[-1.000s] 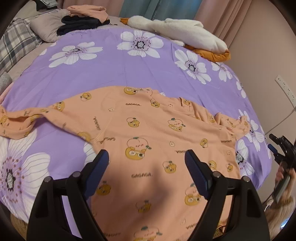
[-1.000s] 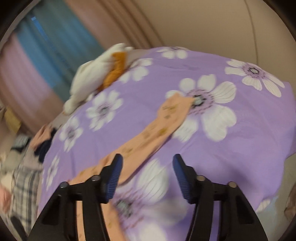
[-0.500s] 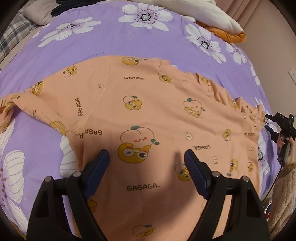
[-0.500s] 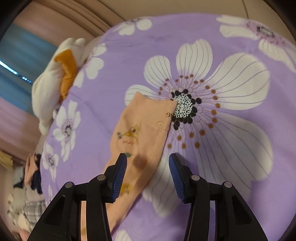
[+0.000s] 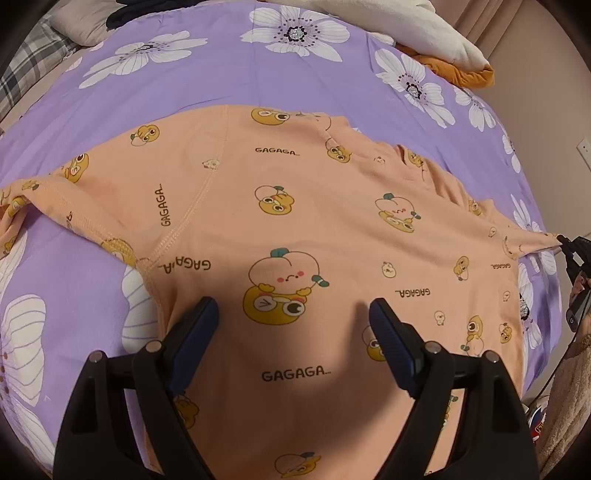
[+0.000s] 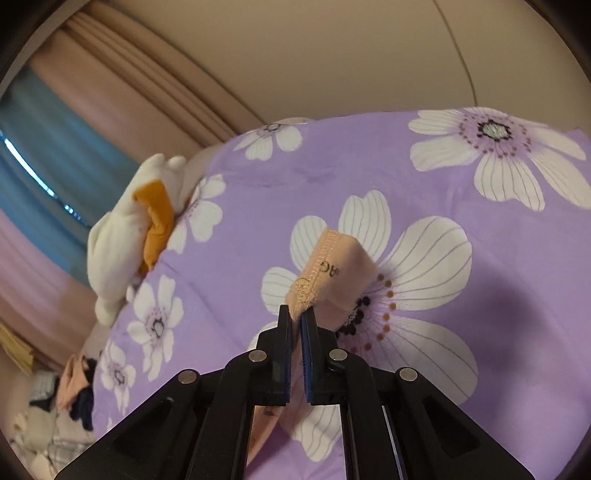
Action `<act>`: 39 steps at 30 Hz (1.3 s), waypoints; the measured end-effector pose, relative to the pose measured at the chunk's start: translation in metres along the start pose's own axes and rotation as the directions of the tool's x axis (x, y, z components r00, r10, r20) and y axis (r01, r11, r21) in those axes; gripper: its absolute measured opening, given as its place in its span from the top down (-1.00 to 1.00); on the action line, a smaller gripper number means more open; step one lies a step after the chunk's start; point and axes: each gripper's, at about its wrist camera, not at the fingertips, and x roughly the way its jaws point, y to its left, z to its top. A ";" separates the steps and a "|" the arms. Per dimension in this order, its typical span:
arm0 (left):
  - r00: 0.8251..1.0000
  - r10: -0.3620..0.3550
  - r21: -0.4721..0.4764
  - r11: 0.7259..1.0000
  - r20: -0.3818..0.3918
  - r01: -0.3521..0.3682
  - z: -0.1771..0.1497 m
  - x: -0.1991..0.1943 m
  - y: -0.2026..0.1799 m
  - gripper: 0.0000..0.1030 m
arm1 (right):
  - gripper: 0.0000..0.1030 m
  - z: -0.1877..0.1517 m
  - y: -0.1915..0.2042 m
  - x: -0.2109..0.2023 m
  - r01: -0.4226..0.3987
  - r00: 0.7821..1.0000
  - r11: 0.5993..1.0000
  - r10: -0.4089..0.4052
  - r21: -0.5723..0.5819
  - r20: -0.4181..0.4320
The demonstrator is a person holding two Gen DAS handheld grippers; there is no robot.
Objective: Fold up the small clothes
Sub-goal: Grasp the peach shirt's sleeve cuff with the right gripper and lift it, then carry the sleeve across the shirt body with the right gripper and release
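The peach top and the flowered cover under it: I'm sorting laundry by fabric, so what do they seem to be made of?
The peach top looks like soft matte knit, probably cotton jersey: overlock stitching shows along its seams and printed cartoons sit flat on it. The flowered cover looks like thin smooth woven sheeting with a printed pattern and low creases; the fibre cannot be told.

One shirt (image 5: 295,229), two grippers, one bedspread (image 5: 236,77).
Counted on the peach shirt: two sleeves, one out to each side. One left gripper (image 5: 293,314), one right gripper (image 6: 296,317). Behind, at the bed's far edge: one white plush (image 5: 417,29) with one orange cloth (image 5: 461,72) under it, one pillow (image 5: 77,18), one plaid blanket (image 5: 26,70).
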 end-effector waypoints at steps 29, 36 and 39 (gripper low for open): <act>0.995 -0.071 -0.133 0.988 0.073 0.080 -0.003 -0.054 0.041 -0.63 | 0.92 -0.165 0.296 -0.064 -0.481 0.877 0.656 0.342 -0.582 -0.339; 0.992 -0.068 -0.155 0.984 0.101 0.084 -0.007 -0.066 0.055 -0.64 | 0.92 -0.246 0.317 -0.049 -0.534 0.837 0.602 0.275 -0.594 -0.474; 0.993 -0.063 -0.165 0.983 0.104 0.080 -0.008 -0.066 0.061 -0.64 | 0.91 -0.275 0.317 -0.046 -0.515 0.846 0.586 0.227 -0.625 -0.483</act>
